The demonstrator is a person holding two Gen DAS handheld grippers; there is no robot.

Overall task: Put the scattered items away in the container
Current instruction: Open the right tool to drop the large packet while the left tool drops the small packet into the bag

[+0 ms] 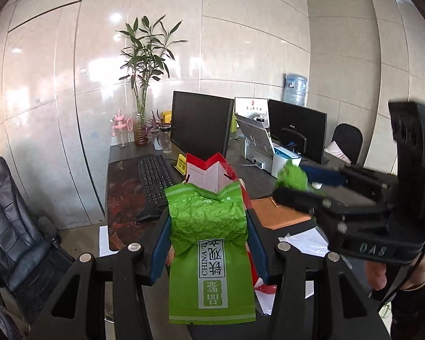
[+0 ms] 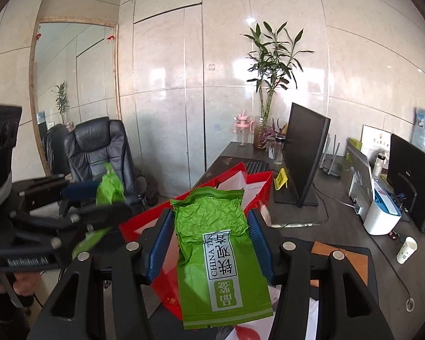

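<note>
Right up close, the left gripper (image 1: 208, 226) has its blue pads pressed against both sides of a green tea packet (image 1: 209, 257), jaws partly closed, the crumpled top of the packet standing up between them. The right gripper (image 2: 211, 226) does the same with a second green tea packet (image 2: 221, 263), pads clamped on its edges, a little wider apart than the left pair. So that is two grippers and two green packets, one in each, both held up in the air.

Just behind and below them sits the red paper bag (image 2: 257, 187), one bag, mouth open and white inside. Both packets hang over it; neither is in it yet. In the left wrist view the red bag shows directly behind the held packet, and the right gripper crosses in from the side with its packet.

On the dark desk (image 2: 354, 243) beside the bag lies one brown notebook (image 1: 280, 212), with white papers (image 1: 306, 242) near it. One white paper cup (image 2: 407, 249) stands further off.

Further back: one black keyboard (image 1: 155, 178), two black monitors, the nearer monitor (image 1: 202, 123) and the far monitor (image 1: 297, 127), and one pink bottle (image 1: 121, 130) beside a tall bamboo plant (image 1: 144, 65). One black office chair (image 2: 99, 153) stands by the wall.
</note>
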